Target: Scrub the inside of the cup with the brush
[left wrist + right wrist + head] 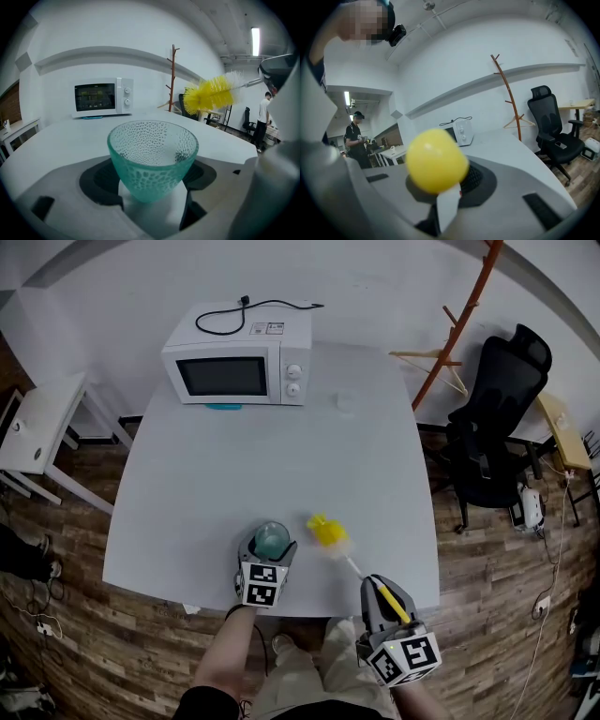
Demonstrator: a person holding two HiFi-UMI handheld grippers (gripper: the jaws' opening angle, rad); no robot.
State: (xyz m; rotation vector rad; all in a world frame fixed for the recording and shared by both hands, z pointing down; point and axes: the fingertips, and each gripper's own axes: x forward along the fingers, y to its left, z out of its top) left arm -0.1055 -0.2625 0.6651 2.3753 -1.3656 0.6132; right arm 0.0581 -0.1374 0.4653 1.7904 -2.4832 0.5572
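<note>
A dimpled teal glass cup [152, 157] sits upright between the jaws of my left gripper [267, 557], which is shut on it near the table's front edge. The cup [272, 539] looks empty. My right gripper [379, 594] is shut on the yellow handle [436, 160] of a brush [349, 557]. The brush's yellow bristle head [327, 530] hovers just right of the cup, outside it. In the left gripper view the bristle head [209, 95] hangs above and to the right of the cup's rim.
A white microwave [239, 357] with its black cord on top stands at the back of the white table [197, 474]. A black office chair [492, 427] and a wooden coat stand [459, 329] are to the right. A small white side table [37, 423] is left.
</note>
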